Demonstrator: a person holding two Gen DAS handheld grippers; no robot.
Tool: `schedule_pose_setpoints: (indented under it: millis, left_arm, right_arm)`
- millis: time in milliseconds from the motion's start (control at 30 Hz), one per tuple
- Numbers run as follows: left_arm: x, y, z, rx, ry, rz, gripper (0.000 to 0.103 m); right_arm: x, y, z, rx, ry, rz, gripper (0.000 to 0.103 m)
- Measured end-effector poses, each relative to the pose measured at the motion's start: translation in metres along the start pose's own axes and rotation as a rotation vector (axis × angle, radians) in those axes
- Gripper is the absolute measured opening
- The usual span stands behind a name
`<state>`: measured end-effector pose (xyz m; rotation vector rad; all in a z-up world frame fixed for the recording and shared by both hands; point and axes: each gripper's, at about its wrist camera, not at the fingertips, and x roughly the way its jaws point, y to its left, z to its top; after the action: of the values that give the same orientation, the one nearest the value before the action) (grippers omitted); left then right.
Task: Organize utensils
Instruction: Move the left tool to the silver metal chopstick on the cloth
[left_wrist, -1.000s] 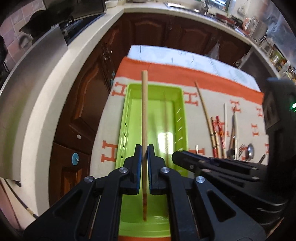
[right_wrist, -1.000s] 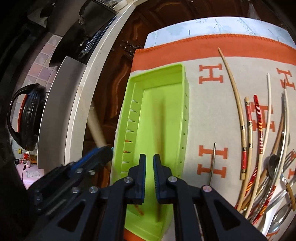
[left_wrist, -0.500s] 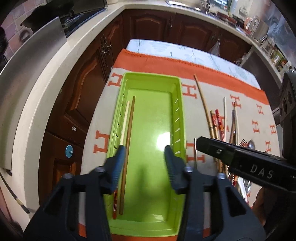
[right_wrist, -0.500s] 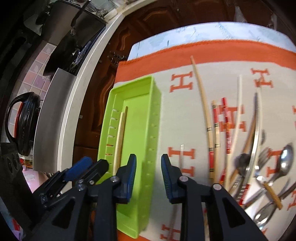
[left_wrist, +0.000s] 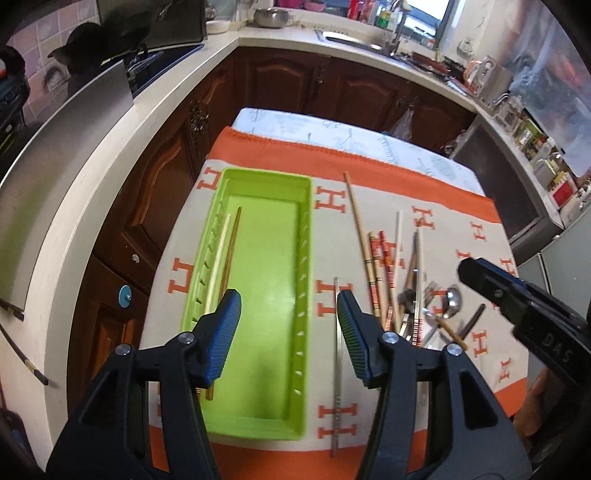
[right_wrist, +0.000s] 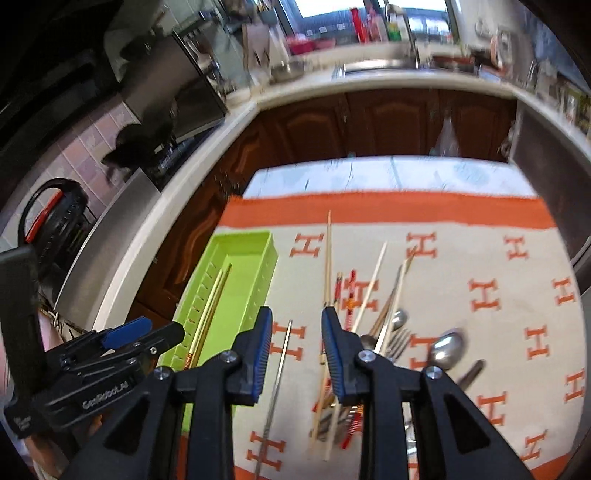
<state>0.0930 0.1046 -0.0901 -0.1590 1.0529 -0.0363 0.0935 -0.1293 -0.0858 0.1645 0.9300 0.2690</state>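
With two chopsticks (left_wrist: 221, 266) lying in the green tray (left_wrist: 306, 258), both the left gripper (left_wrist: 288, 332) and right gripper (right_wrist: 295, 347) gape empty; fetching the metal chopstick (right_wrist: 280, 354) looks next

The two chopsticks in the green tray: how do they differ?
The pale chopstick is cream and lies nearer the slotted left wall of the green tray; the brown chopstick is darker and lies on its inner side. Both lie lengthwise, side by side, along the tray's left side.
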Motion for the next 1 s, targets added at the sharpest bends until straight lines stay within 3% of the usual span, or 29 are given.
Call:
schedule_pose_setpoints:
  millis: [100,167,367,667,1000]
  left_arm:
    - [-0.014,-0.013,-0.004,0.038,-0.035,-0.008,0.051]
    - [-0.023,-0.022,-0.006,0.059,-0.058,-0.011,0.051]
    - [-0.042,-0.050,-0.013,0.110,-0.062,-0.039,0.051]
    - [-0.050,-0.082,-0.028,0.159,-0.041,-0.079,0.051]
    - [-0.027,-0.098,-0.048,0.182,0.012,-0.104,0.051]
  right_arm:
    - [-0.025,0.002,-0.003,-0.060,-0.063,-0.043,0.028]
    - [-0.039,-0.003,-0.005,-0.062,-0.077,-0.027,0.028]
    - [-0.065,-0.022,-0.014,-0.002,-0.093,-0.019,0.041]
    - [-0.064,-0.048,-0.034,0.048,-0.011,-0.075,0.042]
    - [-0.070,-0.049,-0.058,-0.016,-0.067,-0.126,0.042]
